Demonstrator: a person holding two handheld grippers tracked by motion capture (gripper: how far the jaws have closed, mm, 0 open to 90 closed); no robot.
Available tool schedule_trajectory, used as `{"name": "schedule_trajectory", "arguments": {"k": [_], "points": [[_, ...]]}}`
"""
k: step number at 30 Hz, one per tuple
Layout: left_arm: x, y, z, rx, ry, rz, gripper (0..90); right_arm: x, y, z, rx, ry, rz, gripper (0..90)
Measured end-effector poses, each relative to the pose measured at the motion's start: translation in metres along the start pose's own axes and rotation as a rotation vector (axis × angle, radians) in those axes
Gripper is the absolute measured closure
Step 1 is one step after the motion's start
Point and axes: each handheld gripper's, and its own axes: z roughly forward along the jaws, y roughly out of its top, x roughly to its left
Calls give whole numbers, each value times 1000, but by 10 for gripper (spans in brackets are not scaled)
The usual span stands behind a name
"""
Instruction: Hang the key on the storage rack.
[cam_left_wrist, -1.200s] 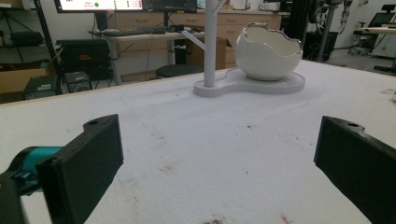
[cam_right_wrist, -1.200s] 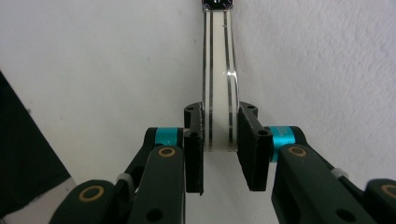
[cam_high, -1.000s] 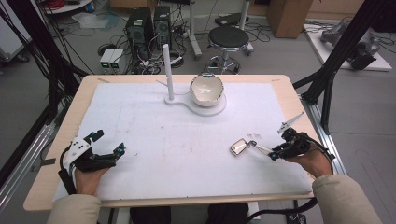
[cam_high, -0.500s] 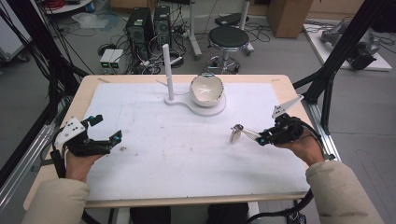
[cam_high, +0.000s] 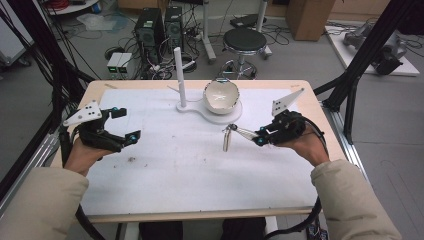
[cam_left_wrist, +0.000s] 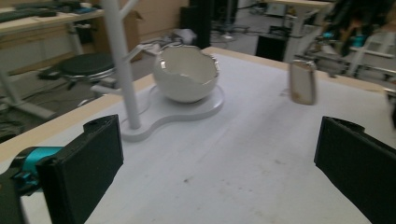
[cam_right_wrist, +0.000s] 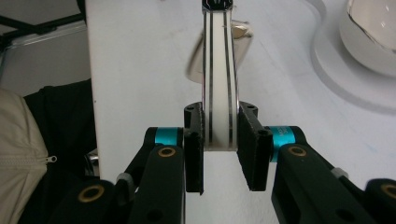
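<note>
Bench (cam_high: 200, 190): white-topped; the white stand (cam_high: 210, 106) sits at its far middle
Stand: upright post (cam_high: 178, 75) beside a jagged-rimmed white bowl (cam_high: 220, 95)
Left claw (cam_high: 125, 125): jaws wide, empty, well left of the stand and facing it
Right claw (cam_high: 258, 137): clamped on the handle of a shiny spoon (cam_high: 231, 135), near the stand's right front
Spoon: long axis points from the right claw towards bench centre, its tip dipping just in front of the bowl; the right hand (cam_high: 306, 146) is much the nearer to it

Two hand-held grippers, left gripper (cam_high: 123, 125) and right gripper (cam_high: 258, 137), one white bowl (cam_high: 221, 95) with a jagged rim, one white stand (cam_high: 210, 107), one upright white post (cam_high: 179, 78), one silver keychain-like object (cam_high: 229, 136), one white-topped table (cam_high: 175, 170), one round stool (cam_high: 244, 41) behind
</note>
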Motion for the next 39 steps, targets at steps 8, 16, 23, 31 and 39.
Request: {"name": "schedule_trajectory", "arguments": {"k": [8, 16, 23, 31, 39], "points": [[-9, 31, 26, 59, -136, 76, 17, 1, 37, 16, 8, 48, -103, 742], [-24, 58, 63, 110, -251, 148, 17, 8, 66, 33, 36, 84, -186, 742], [-39, 60, 91, 183, -318, 177, 17, 12, 76, 47, 65, 100, -222, 741], [-55, 54, 116, 264, -367, 205, 17, 20, 82, 66, 105, 116, -256, 741], [-58, 50, 125, 326, -387, 182, 17, 22, 84, 70, 115, 128, -266, 741]]}}
